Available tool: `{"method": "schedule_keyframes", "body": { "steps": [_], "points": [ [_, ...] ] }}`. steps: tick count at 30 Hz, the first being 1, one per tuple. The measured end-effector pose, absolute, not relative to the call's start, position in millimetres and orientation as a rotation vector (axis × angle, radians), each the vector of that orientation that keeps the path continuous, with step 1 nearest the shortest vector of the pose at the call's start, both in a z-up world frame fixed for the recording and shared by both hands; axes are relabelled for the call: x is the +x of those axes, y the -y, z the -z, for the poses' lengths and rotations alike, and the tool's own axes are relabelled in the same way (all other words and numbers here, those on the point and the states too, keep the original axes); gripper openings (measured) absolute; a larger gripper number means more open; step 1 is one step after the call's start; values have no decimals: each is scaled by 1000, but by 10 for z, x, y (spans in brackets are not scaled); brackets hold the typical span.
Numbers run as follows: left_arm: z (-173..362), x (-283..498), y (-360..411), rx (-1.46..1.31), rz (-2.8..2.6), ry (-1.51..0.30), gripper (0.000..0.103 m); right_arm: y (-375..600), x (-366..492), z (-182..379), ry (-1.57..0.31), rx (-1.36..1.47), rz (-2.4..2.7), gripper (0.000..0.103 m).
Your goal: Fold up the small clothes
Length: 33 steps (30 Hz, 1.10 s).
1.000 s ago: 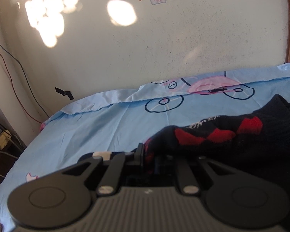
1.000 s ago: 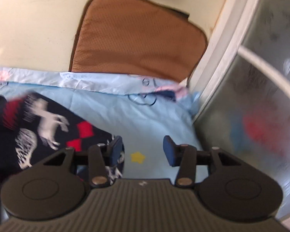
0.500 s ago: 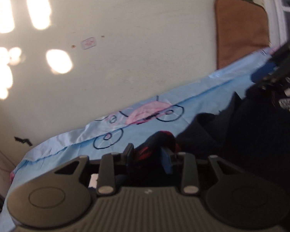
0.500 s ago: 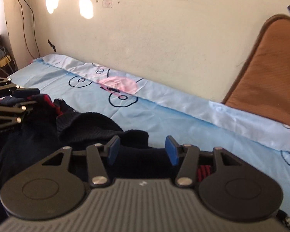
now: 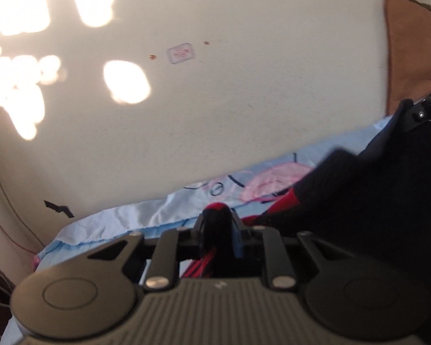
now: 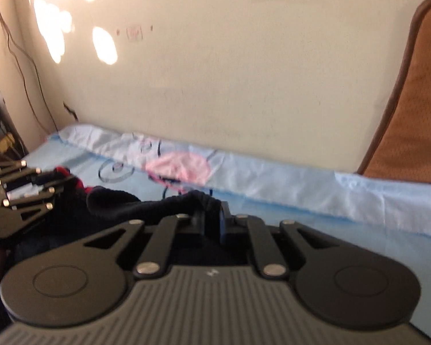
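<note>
Left gripper (image 5: 217,224) and right gripper (image 6: 212,218) pinching bunched black-and-red knit garment (image 5: 359,201)

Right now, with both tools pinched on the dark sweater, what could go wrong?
1. The left tool holds only a small red-and-black bunch of the sweater; it may slip out.
2. The right tool also grips a thin edge, so the lifted cloth sags between them and could fold crookedly onto the blue sheet.

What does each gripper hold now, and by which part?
Both hold the dark knitted garment. The left gripper pinches a red-patterned edge; the right gripper pinches a plain dark edge.
</note>
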<state>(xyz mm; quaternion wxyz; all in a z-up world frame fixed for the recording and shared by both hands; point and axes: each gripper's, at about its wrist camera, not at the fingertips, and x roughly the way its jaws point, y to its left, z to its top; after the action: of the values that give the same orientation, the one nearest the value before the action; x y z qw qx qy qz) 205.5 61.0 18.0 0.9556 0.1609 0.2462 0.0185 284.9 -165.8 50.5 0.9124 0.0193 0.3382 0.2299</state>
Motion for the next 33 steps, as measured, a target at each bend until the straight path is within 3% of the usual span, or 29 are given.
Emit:
{"method": "schedule_keyframes", "body": {
  "steps": [4,7,8,10,13,15,22,28,33],
  "points": [
    [-346,2114,-866,222,-149,-451,16,1450,3055,-712,-620,61,-473,12],
    [-218,2310,-945,190,-223,-511,17,1114,3228,-443,-669,4,-451,13],
    [-104,2404,-943,196,-216,-560,22,1016,3274,-304,-685,-33,-426,14],
    [123,2519,-906,238,-181,-664,25,894,3343,-36,-747,-100,-351,24],
    [131,2417,-858,275,-165,-663,27,1099,3249,9,-775,-44,-346,26],
    [4,2240,-858,276,-153,-602,38,1410,3023,-167,-739,51,-351,32],
    [-361,1486,-869,260,-115,-474,46,2632,1577,-657,-596,154,-227,52],
    [-333,1015,-426,239,55,-462,49,3126,435,-402,-644,170,-65,55],
    [-92,885,65,246,150,-508,50,2992,265,-43,-725,171,-69,55]
  ]
}}
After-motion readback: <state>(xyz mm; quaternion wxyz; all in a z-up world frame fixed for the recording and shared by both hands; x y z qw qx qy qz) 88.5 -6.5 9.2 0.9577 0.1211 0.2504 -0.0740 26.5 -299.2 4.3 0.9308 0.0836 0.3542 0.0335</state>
